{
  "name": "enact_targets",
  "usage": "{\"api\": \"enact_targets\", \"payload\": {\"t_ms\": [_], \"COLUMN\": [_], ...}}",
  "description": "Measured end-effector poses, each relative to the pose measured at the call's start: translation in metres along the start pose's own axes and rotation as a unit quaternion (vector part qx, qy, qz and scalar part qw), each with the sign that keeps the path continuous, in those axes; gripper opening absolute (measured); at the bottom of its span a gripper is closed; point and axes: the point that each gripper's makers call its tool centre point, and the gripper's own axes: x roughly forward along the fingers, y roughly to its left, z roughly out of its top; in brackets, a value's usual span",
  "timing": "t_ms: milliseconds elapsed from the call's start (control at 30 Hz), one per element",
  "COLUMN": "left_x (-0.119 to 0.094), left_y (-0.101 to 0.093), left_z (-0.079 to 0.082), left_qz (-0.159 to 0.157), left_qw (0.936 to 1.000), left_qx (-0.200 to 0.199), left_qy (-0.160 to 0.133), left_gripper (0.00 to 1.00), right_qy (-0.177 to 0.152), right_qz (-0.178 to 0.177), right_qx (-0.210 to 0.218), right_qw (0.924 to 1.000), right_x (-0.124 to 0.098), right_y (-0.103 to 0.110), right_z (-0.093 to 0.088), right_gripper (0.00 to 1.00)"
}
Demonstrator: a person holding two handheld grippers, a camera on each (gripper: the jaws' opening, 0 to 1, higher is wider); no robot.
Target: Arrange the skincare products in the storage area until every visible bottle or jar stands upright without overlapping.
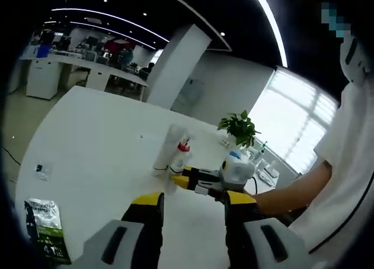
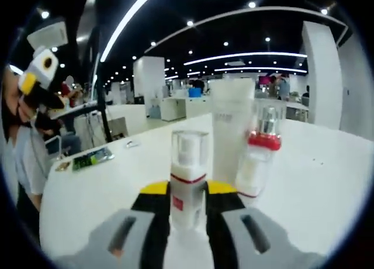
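My right gripper [image 2: 188, 193] is shut on a small white bottle [image 2: 188, 164] with a clear cap and a red band, which stands upright on the white table [image 2: 315, 181]. Just behind it stand a tall white tube [image 2: 232, 128] and a bottle with a red collar [image 2: 260, 158] and a silver cap. From the left gripper view, the tall tube [image 1: 172, 141] and the red-collared bottle [image 1: 183, 151] stand close together, with the right gripper [image 1: 190, 180] reaching in from the right. My left gripper [image 1: 194, 203] is open above the table, nothing between its jaws.
A green sachet [image 1: 47, 229] lies near the table's edge, seen again as the green sachet [image 2: 93, 158]. A potted plant [image 1: 239, 128] stands at the far end. A person in white [image 1: 345, 164] is beside the table. The left gripper [image 2: 35, 76] is raised at upper left.
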Motion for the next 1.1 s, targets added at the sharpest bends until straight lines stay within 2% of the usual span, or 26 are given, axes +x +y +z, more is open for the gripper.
{"api": "enact_targets", "payload": {"t_ms": [200, 467, 600, 733, 1100], "left_x": [0.001, -0.001, -0.005, -0.012, -0.007], "left_y": [0.007, 0.011, 0.014, 0.018, 0.011], "left_z": [-0.003, -0.004, -0.007, -0.006, -0.007], "left_qz": [0.0, 0.001, 0.005, 0.009, 0.004], "left_qw": [0.9998, 0.9996, 0.9994, 0.9991, 0.9992], "left_qx": [-0.015, -0.024, -0.027, -0.04, -0.039], "left_qy": [0.01, 0.017, 0.023, 0.011, 0.009], "left_gripper": [0.42, 0.41, 0.4, 0.4, 0.4], "right_qy": [-0.022, -0.019, -0.033, -0.038, -0.027], "right_qz": [-0.01, 0.0, 0.003, 0.003, 0.008], "right_qx": [0.004, -0.043, -0.039, -0.034, -0.025], "right_qw": [0.9997, 0.9989, 0.9987, 0.9987, 0.9993], "right_x": [0.002, 0.005, 0.003, 0.002, -0.003], "right_y": [-0.003, 0.0, -0.001, -0.001, 0.003], "right_z": [0.0, -0.01, -0.012, -0.011, -0.015], "right_gripper": [0.2, 0.2, 0.2, 0.2, 0.21]}}
